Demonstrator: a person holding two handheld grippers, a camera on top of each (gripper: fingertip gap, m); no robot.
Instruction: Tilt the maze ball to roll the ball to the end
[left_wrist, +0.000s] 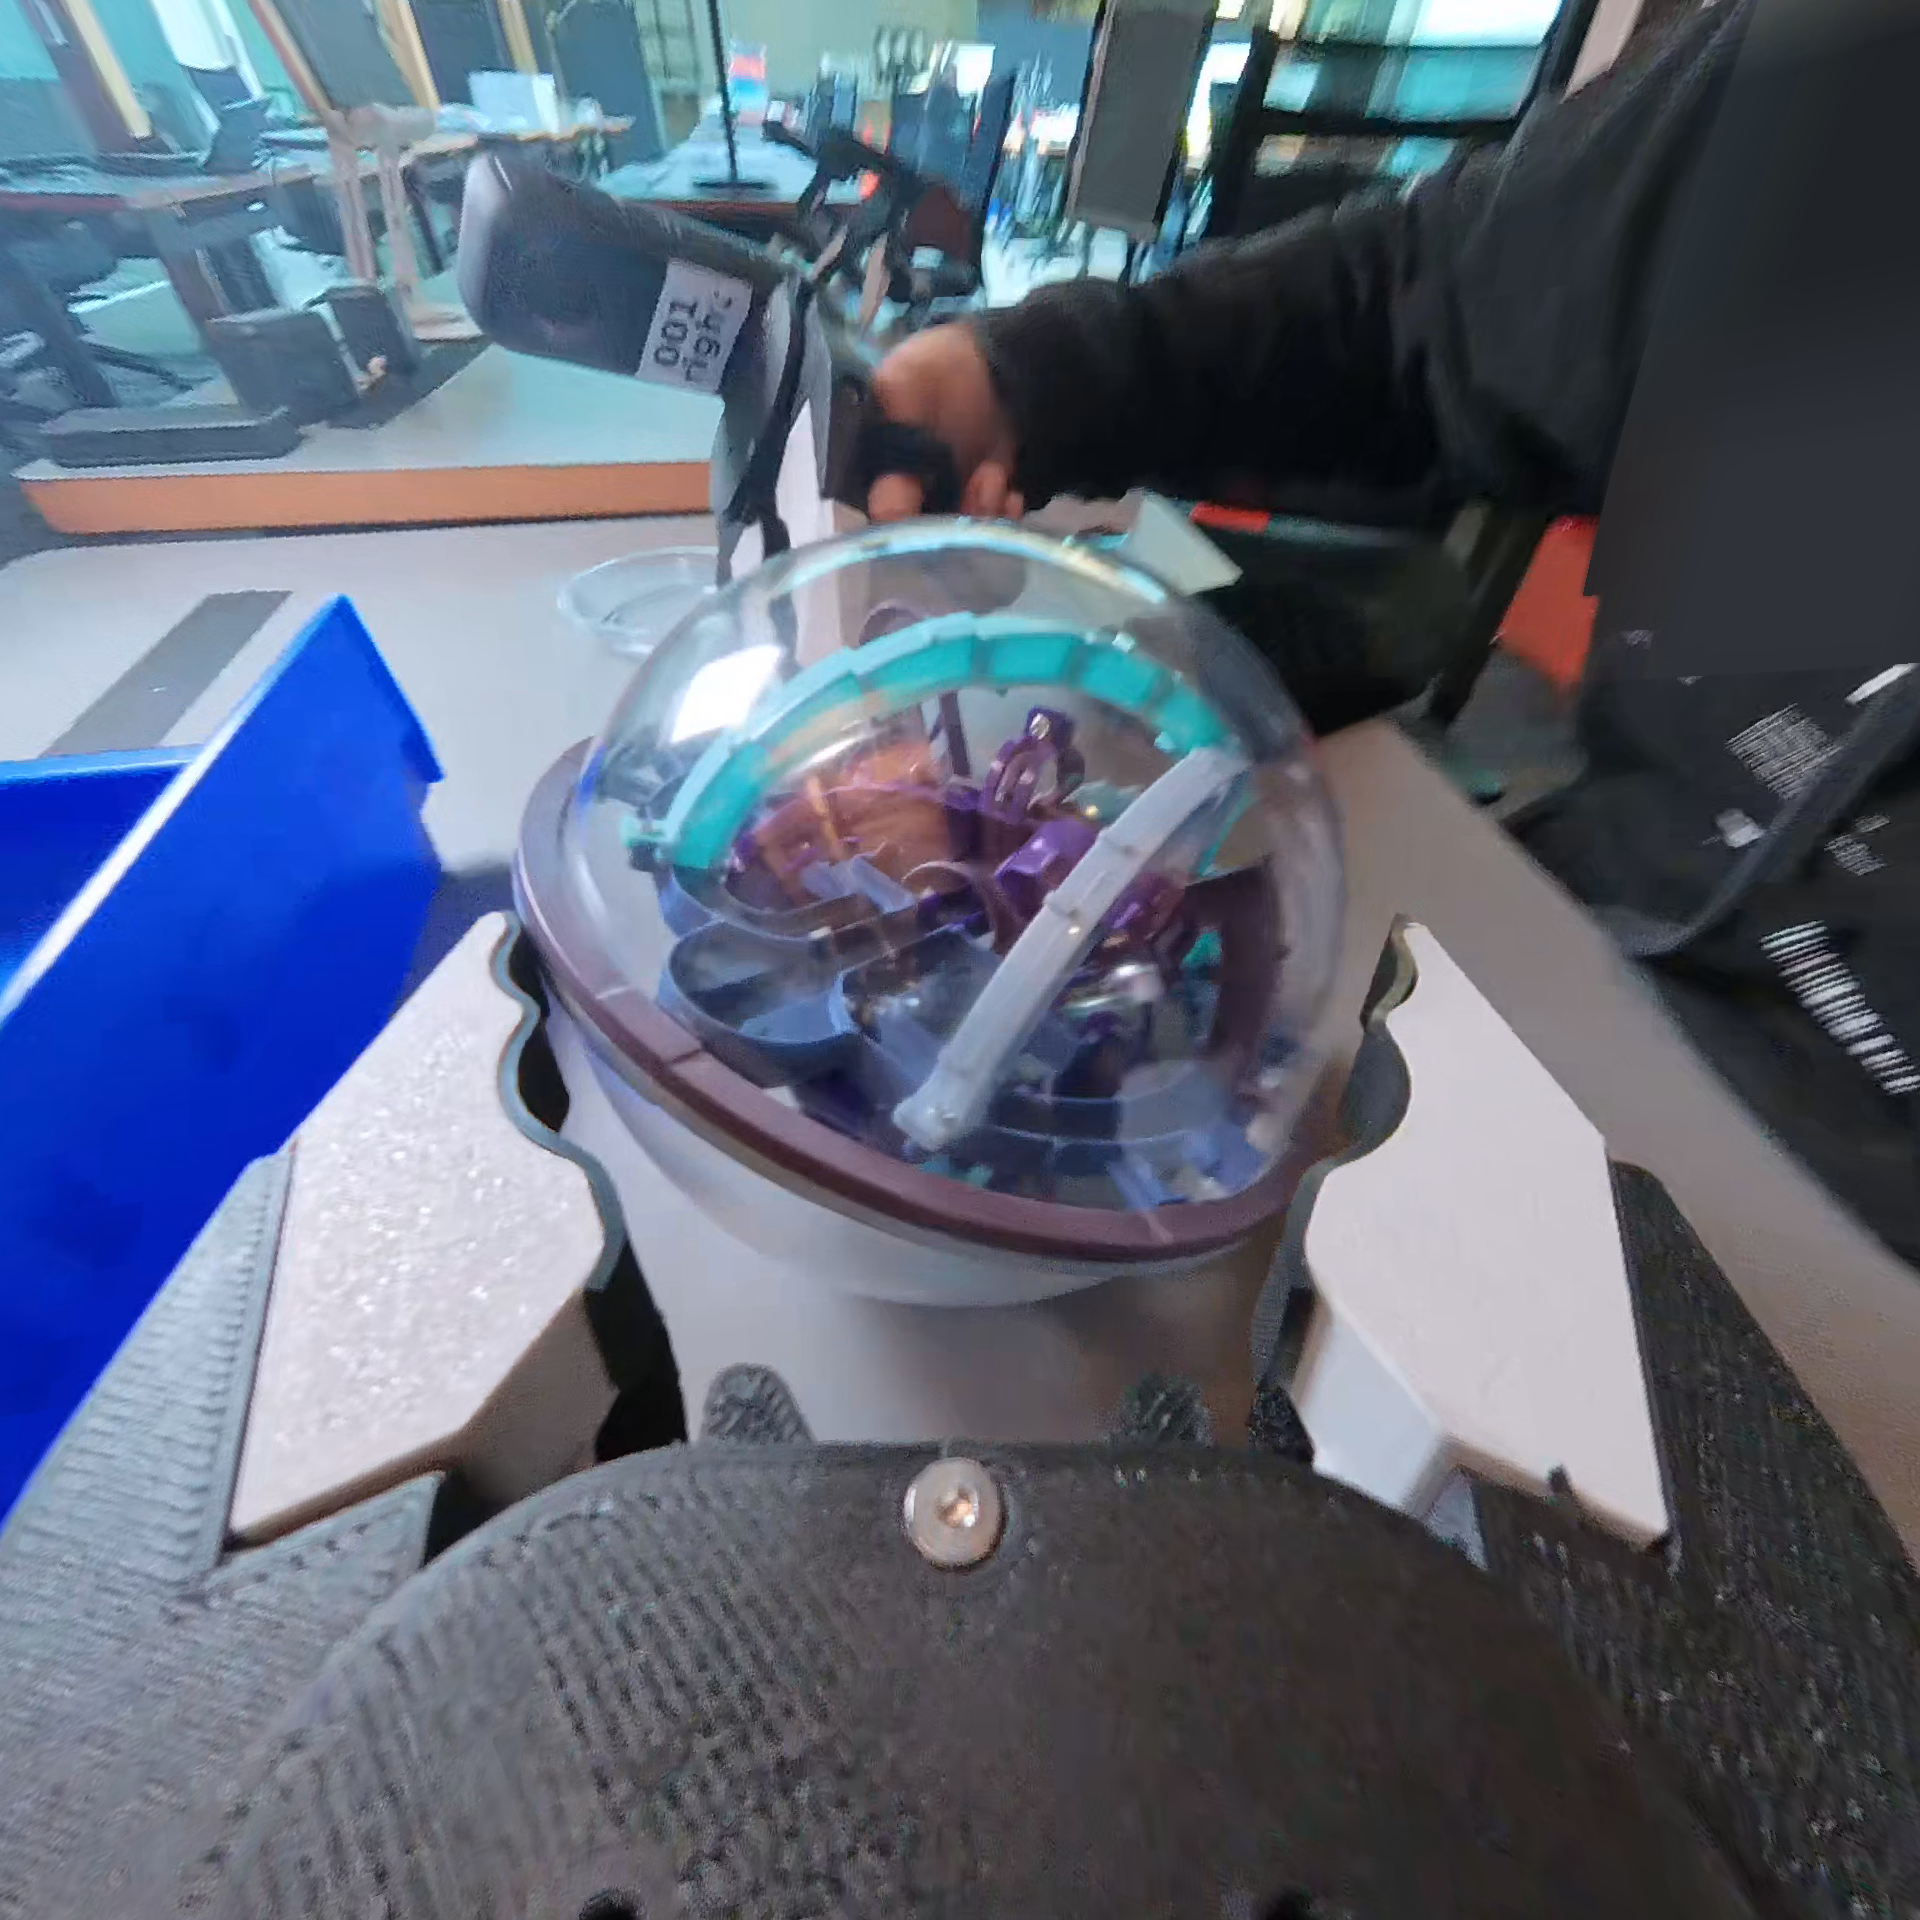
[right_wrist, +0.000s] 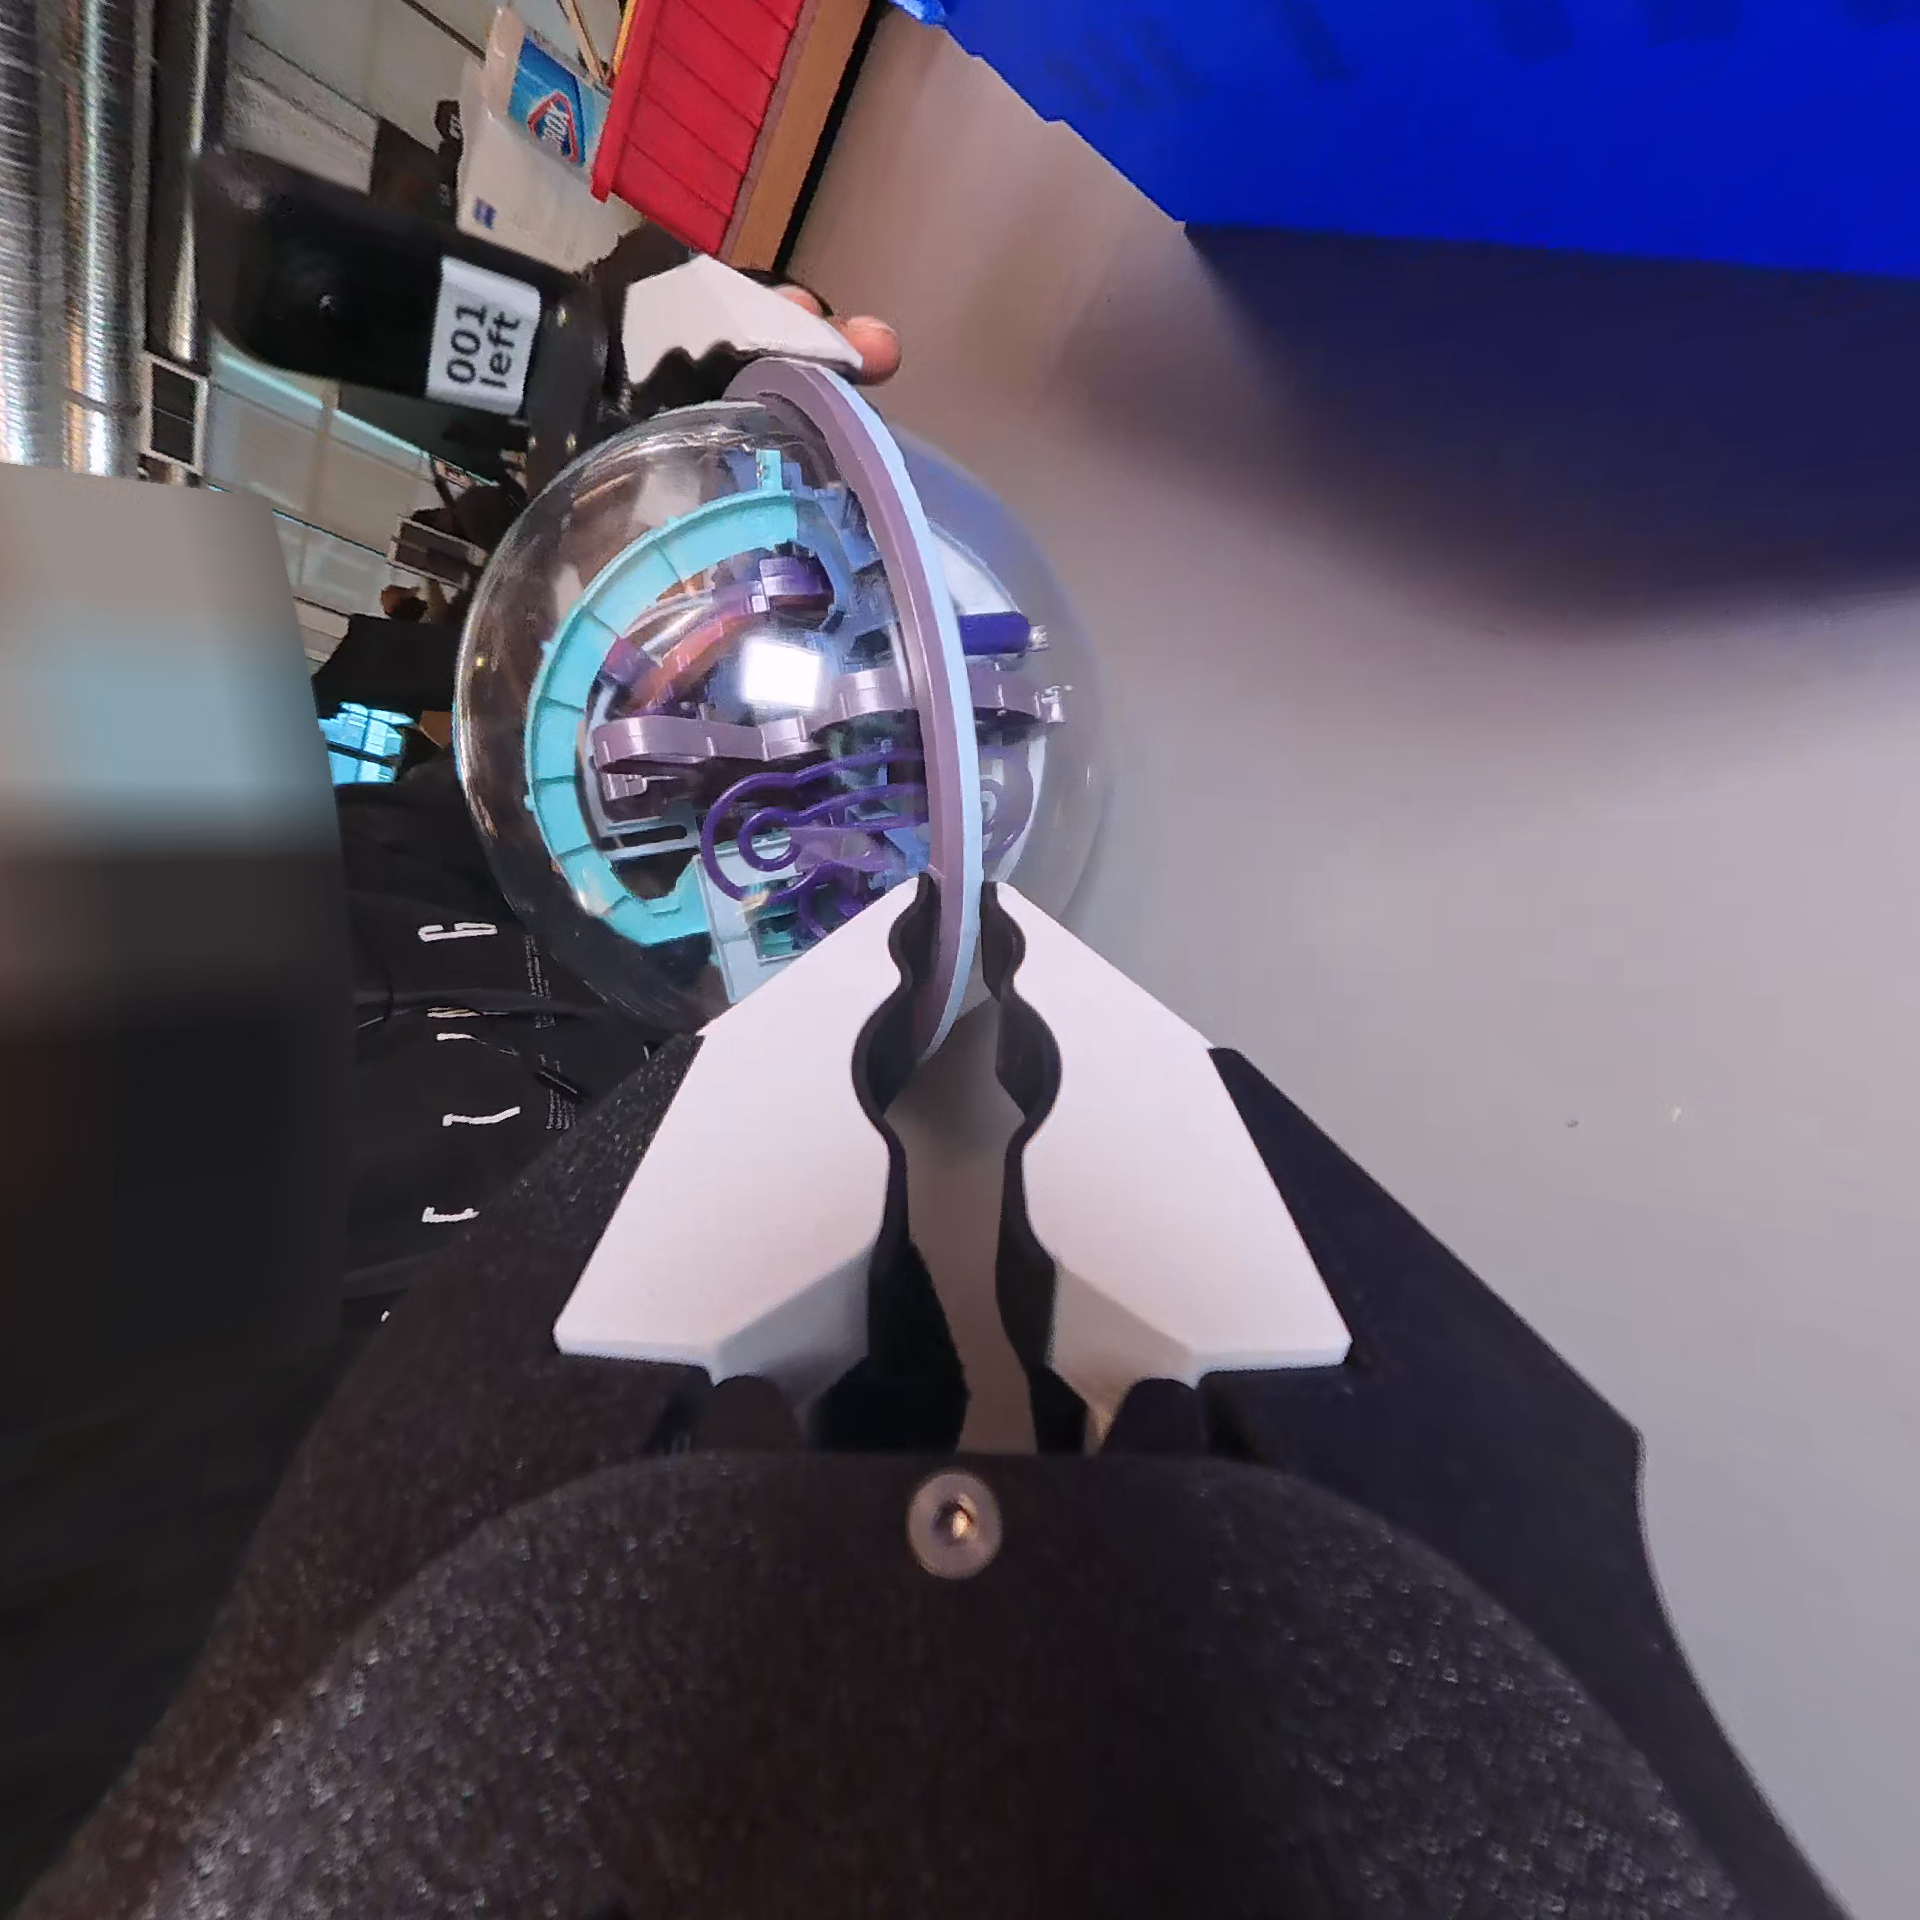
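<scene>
We hold the maze ball (left_wrist: 925, 914) between both grippers over the grey table (left_wrist: 436, 623). Our left gripper (left_wrist: 951, 1039) has its fingers (left_wrist: 416, 1195) spread wide around the ball's lower white half, one on each side just under the dark purple rim (left_wrist: 644, 1049); we cannot tell whether the pads actually press on the shell. Our right gripper (right_wrist: 951, 935) has its fingers (right_wrist: 790, 1091) nearly closed, pinching the thin edge of that rim (right_wrist: 940, 790) at their tips. In the right wrist view the rim stands edge-on, with the clear dome on one side and the white half on the other. Inside the dome we see a teal arched track (left_wrist: 935, 665), a pale grey track (left_wrist: 1060, 935), and purple and blue walls; we cannot pick out the small ball among them.

A blue bin (left_wrist: 208, 935) stands close on the left, its wall just beside our left finger, so room is tight on that side. What lies in the bin does not show. A clear shallow dish (left_wrist: 634, 603) sits on the table beyond the ball, near the far edge, and appears empty. On the right the table edge (left_wrist: 1558, 935) runs close by the ball, with a black bag (left_wrist: 1766, 883) lying past it. The hand (left_wrist: 935, 416) on the right gripper's handle reaches in from that side in a black sleeve (left_wrist: 1299, 343).
</scene>
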